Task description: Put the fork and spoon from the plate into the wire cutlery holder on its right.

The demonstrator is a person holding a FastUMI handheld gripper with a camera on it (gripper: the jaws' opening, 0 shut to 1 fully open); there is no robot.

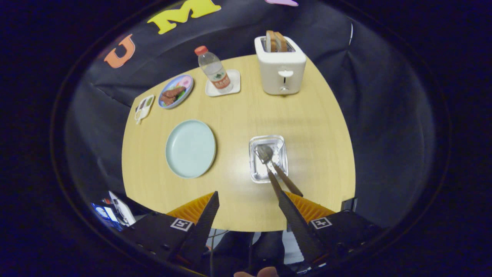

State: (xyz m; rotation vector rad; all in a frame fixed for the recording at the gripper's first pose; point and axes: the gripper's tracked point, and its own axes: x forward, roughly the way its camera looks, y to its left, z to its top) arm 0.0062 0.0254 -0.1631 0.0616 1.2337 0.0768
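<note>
Both pieces, the metal fork (264,153) and spoon (286,179), stand in the square wire cutlery holder (268,158); pale green round plate (190,148) bare. My gripper (249,200) hangs wide, empty; I should pull back straight, clear of the handles.

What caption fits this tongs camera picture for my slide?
Open tongs hover above the table; fork and spoon stand in the wire holder, pale plate empty.

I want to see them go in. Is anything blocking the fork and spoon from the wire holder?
Nothing visible blocks them: the fork and spoon already stand in the wire holder. The plate is bare, and the gripper hangs open.
</note>
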